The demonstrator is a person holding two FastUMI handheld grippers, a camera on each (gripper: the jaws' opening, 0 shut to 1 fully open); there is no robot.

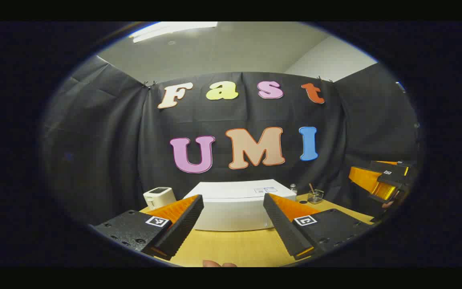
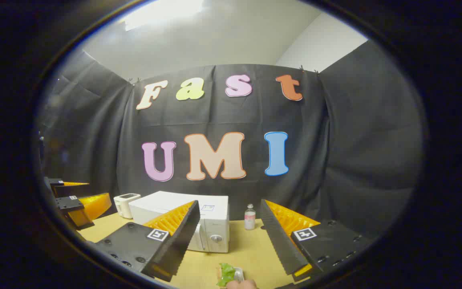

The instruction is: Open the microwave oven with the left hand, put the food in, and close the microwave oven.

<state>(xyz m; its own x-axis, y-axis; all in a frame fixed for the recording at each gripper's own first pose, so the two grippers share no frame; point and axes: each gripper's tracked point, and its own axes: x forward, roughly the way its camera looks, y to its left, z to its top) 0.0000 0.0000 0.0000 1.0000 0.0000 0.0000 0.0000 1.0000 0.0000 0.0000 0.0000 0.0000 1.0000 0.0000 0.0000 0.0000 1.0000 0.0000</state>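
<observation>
Facing closed microwave (image 1: 235, 208), left gripper (image 1: 233, 224) spread, right gripper (image 2: 227, 237) spread, labels unreadable

— Where does the light come from?
— From a long white ceiling lamp (image 1: 173, 29) up at the top. It glares so much in the right gripper view that its shape melts into a white patch.
— Is it bright below?
— Not very. The black cloth wall (image 1: 106, 132) soaks up the light. The yellow wooden tabletop (image 1: 235, 245) glows softly, with a dim shadow along the front of the white box-shaped microwave oven (image 2: 215, 224).
— Is it sharp?
— The middle is. Toward the rim, things bend and go fuzzy and dark.
</observation>
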